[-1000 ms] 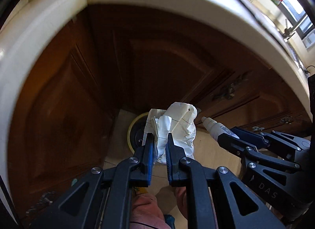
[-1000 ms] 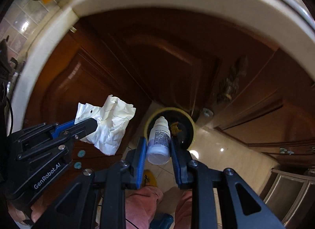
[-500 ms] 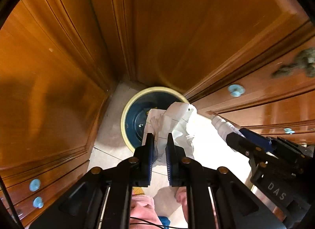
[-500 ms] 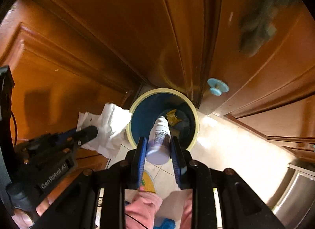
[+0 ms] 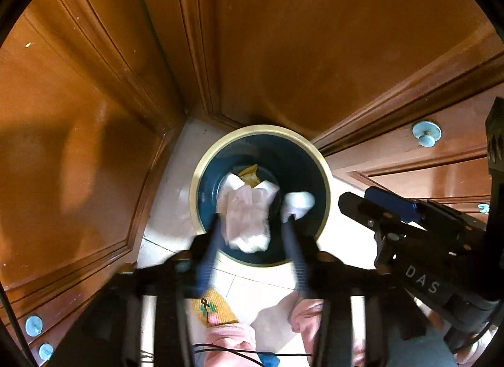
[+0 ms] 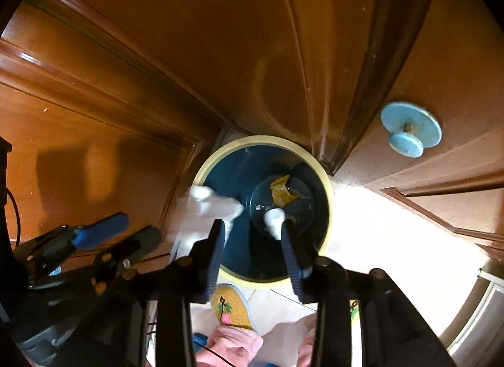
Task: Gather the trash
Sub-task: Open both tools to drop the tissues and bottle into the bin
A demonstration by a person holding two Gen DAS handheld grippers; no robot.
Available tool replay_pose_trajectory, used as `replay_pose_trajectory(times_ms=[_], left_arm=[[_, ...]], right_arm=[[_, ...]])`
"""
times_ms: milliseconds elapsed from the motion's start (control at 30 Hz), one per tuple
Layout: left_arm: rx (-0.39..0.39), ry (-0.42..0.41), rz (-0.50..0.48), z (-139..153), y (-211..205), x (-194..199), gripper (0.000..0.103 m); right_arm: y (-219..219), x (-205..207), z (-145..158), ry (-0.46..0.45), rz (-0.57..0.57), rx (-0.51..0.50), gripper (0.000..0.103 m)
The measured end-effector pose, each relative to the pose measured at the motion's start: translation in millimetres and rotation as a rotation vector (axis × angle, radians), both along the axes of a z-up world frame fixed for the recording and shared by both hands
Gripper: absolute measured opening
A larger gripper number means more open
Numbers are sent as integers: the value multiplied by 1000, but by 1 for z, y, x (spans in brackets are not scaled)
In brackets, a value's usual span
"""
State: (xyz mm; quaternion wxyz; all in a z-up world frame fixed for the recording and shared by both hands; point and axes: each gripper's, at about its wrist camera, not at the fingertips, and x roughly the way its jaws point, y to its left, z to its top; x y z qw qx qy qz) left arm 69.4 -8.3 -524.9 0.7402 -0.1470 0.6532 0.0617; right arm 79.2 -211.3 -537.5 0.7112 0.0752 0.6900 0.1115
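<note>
Both claws hang over the bin (image 5: 324, 184) on the floor, jaws opening. The left claw (image 5: 252, 228) has let go of the paper wad (image 5: 247, 215), and the bottle (image 6: 274, 220) sits loose between the parted jaws of the right claw (image 6: 252, 231), both pieces blurred above the bin mouth. For a clean drop, keep each claw centred inside the rim until its piece clears the pads; the wad may catch on the rim.

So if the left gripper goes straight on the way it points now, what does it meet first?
The crumpled paper, loose between the opening jaws of the left gripper over the bin. Below it probably comes the yellow wrapper; depth is unclear.
</note>
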Motion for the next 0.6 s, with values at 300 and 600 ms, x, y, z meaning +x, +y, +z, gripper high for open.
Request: replay_pose_trajectory(times_ms=[300, 600], left_arm=[[12, -33, 4, -6, 0, 0, 72], [37, -77, 4, 14, -2, -2, 73]], right_arm=[[-6, -4, 1, -17, -33, -17, 39], [-10, -13, 32, -30, -69, -24, 39]])
